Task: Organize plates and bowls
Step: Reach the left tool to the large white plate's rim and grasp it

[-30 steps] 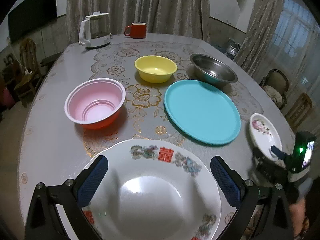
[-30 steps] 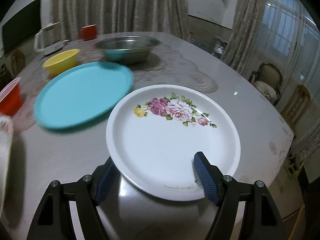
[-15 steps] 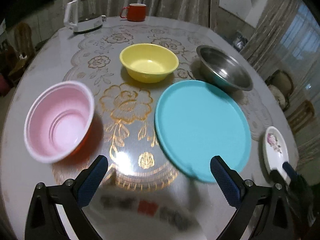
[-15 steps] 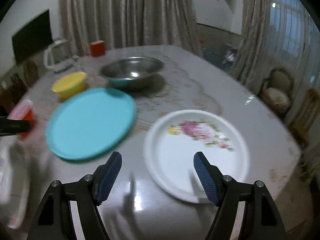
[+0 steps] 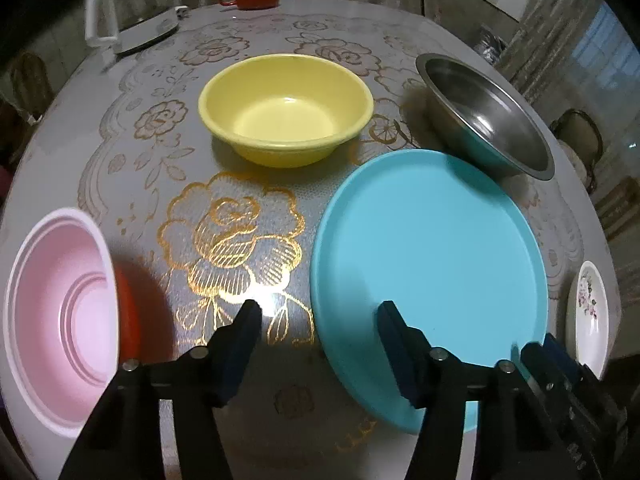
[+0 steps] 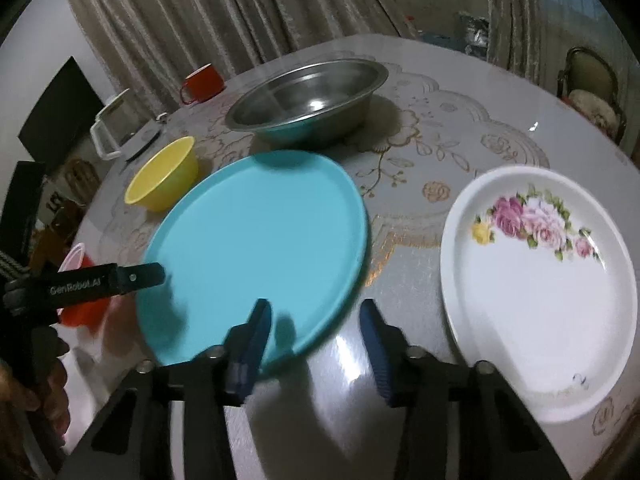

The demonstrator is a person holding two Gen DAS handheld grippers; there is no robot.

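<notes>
Tools (image 5: 318,322) (image 6: 316,322) closing, empty, straddling turquoise plate (image 5: 432,264) rim.

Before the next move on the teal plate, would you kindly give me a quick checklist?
1. Top of the teal plate bare: ok.
2. Rim sits between the closing jaws of the left gripper: ok.
3. Rim sits between the closing jaws of the right gripper: ok.
4. Jaws low enough to catch the rim: cannot tell.
5. Grippers apart from each other: ok.
6. The floral plate lies apart from the teal plate: ok.
</notes>
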